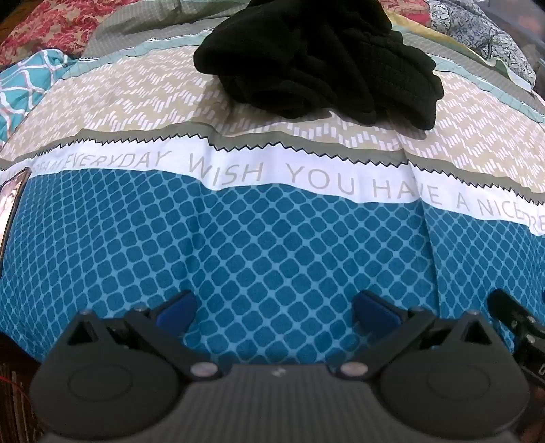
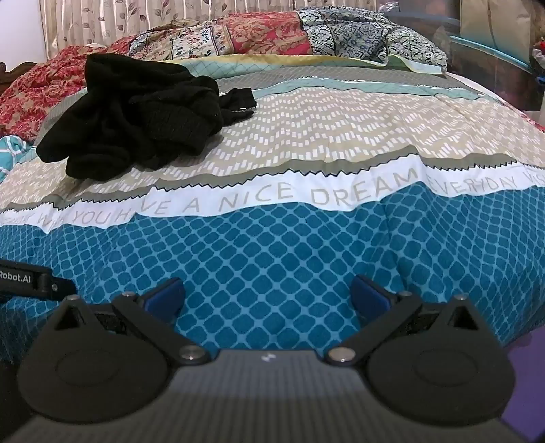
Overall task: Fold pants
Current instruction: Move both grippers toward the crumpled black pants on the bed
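Black pants (image 1: 316,61) lie crumpled in a heap on the beige patterned band of the bedspread; they also show in the right wrist view (image 2: 133,116), at the far left. My left gripper (image 1: 274,306) is open and empty, low over the blue diamond-patterned part, well short of the pants. My right gripper (image 2: 267,294) is open and empty, over the same blue part, to the right of the pants and short of them. The other gripper shows at the edge of each view, on the right in the left wrist view (image 1: 517,317) and on the left in the right wrist view (image 2: 30,279).
The bedspread (image 2: 306,238) has a white band with grey lettering. Patterned pillows (image 2: 306,37) and a red floral quilt (image 2: 30,88) lie at the head of the bed. A phone (image 1: 12,204) lies at the left edge. A curtain (image 2: 136,17) hangs behind.
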Action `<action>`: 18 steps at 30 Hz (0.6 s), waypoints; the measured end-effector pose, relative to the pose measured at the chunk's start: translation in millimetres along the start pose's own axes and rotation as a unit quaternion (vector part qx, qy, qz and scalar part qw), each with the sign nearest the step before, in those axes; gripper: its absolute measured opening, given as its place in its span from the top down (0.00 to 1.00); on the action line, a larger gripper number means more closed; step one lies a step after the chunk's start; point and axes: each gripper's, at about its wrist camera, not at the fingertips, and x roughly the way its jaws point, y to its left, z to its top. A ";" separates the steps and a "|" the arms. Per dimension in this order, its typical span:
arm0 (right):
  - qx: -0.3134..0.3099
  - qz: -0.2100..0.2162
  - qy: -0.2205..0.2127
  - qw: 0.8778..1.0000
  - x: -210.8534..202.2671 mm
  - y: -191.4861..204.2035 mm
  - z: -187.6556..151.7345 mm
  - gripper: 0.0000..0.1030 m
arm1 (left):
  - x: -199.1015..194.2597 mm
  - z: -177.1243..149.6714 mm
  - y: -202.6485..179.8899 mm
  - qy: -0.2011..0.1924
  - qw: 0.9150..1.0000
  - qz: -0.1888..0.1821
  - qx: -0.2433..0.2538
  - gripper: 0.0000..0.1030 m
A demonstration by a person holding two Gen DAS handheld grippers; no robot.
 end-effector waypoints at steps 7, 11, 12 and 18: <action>0.002 0.001 0.001 1.000 -0.1 -0.7 0.5 0.00 | 1.3 -1.1 0.1 -0.003 1.000 -0.002 0.004 0.00; 0.004 0.003 0.002 1.000 -0.6 -2.5 1.6 0.00 | -2.4 -9.0 -3.0 -0.026 1.000 0.006 0.006 0.00; 0.004 0.003 0.003 1.000 -0.8 -3.1 1.9 0.00 | -4.6 -11.4 -4.5 -0.034 0.999 0.009 0.009 0.00; 0.001 0.001 0.002 1.000 0.1 -0.3 0.1 0.00 | -7.4 -4.8 -3.5 -0.028 0.999 0.000 0.021 0.00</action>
